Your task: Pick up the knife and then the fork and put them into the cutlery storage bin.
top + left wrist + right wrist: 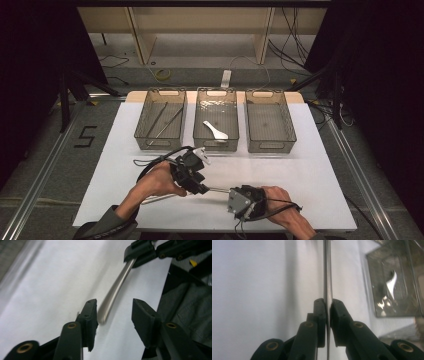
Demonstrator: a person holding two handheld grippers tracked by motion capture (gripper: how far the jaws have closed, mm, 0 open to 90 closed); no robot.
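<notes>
Now: Metal Utensil Handed to My Right Gripper, Left Gripper Released

High view. The metal utensil (216, 189) lies with its long axis running nearly level across the near part of the tabletop (310, 170), spanning the gap between my two grippers. My left gripper (197, 186) sits at its left end and my right gripper (235, 196) at its right end, so both are at the piece. The three mesh baskets stand well beyond, across the far side; the middle basket (216, 145) holds a white spoon (215, 130), the left basket (161, 142) holds long thin metal pieces, and the right basket (270, 145) appears bare.

Left gripper view. My left gripper (115, 313) stands about half open. The rounded handle end of the metal utensil (112, 297) lies between the jaws, just beside the left pad (88, 315) and apart from the right one; I cannot tell whether it grazes the left pad. Nothing is clamped here. The shaft runs away and up to my right gripper (133, 258), which pinches its far part.

Right gripper view. My right gripper (327, 312) is closed on the thin shaft of the metal utensil (327, 272), pads pressing from both sides. The shaft extends straight ahead along the jaw axis. The middle basket (394, 290) lies off to the right of that axis, so I judge the coming move to be a swing of the shaft toward a basket.
</notes>
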